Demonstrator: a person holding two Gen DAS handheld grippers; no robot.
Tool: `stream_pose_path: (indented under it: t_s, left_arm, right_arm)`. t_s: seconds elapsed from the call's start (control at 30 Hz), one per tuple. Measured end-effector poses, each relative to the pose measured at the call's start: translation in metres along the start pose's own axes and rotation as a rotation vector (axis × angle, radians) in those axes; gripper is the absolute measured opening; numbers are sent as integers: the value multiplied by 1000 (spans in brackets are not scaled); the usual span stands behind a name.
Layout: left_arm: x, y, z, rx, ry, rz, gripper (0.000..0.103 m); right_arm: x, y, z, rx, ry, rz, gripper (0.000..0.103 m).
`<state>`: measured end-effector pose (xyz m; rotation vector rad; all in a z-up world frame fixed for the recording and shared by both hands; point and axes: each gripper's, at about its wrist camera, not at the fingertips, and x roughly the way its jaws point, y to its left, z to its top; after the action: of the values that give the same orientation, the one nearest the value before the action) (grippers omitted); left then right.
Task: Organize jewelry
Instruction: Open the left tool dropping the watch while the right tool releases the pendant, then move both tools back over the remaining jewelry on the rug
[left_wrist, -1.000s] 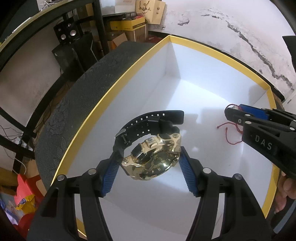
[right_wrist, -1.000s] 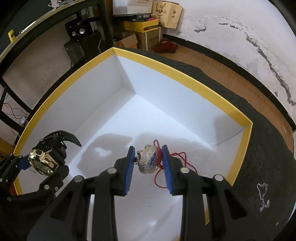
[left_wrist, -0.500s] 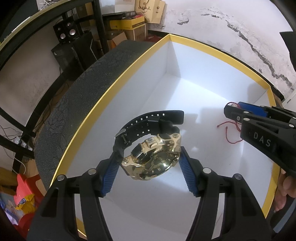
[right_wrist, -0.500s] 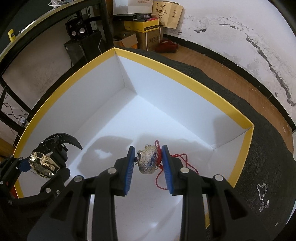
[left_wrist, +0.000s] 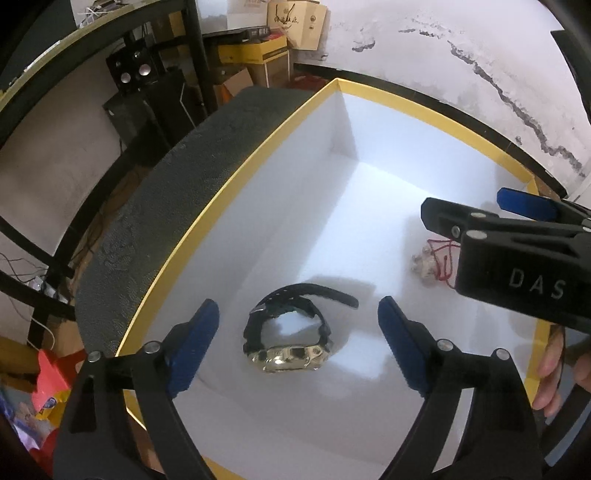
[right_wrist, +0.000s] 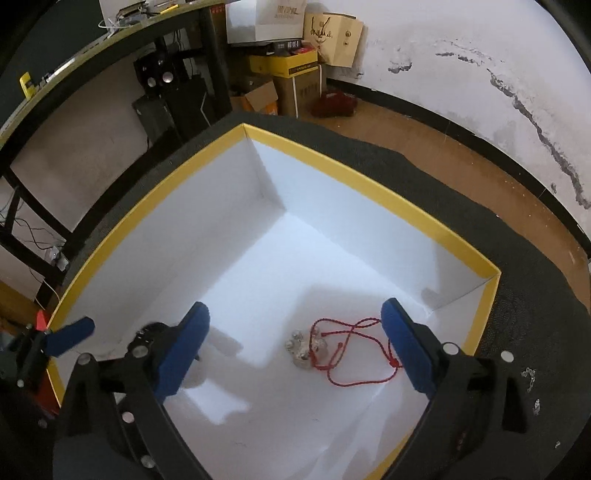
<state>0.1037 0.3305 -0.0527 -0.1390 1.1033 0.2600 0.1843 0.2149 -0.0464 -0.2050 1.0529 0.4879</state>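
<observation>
Both hand-held grippers' jaws are opening over the box (right_wrist: 388, 206): the watch (left_wrist: 288, 339) lies free on its floor between the left hand-held gripper's (left_wrist: 297, 343) spread fingers, the pendant (right_wrist: 306, 349) likewise beneath the right hand-held gripper (right_wrist: 295, 354).

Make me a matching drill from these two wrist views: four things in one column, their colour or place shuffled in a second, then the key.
Things
1. watch
2. pendant
3. box
4. thin chain

Descriptions
A. white inside, yellow rim
B. lying on the dark mat outside the box
C. gold case, black strap, on the box floor
D. silvery, on a red cord

Pairs: 1-C, 2-D, 3-A, 4-B
</observation>
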Motion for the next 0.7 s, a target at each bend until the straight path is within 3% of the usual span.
stream_pose_path:
  t_s: [0.43, 0.7]
  left_arm:
    - [-32, 0, -11, 7, -28, 11, 85]
    - [-105, -22, -12, 39, -128, 10, 85]
  right_arm:
    - [-39, 3, -8, 14, -45, 2, 91]
    - [-135, -28, -26, 76, -178, -44, 91]
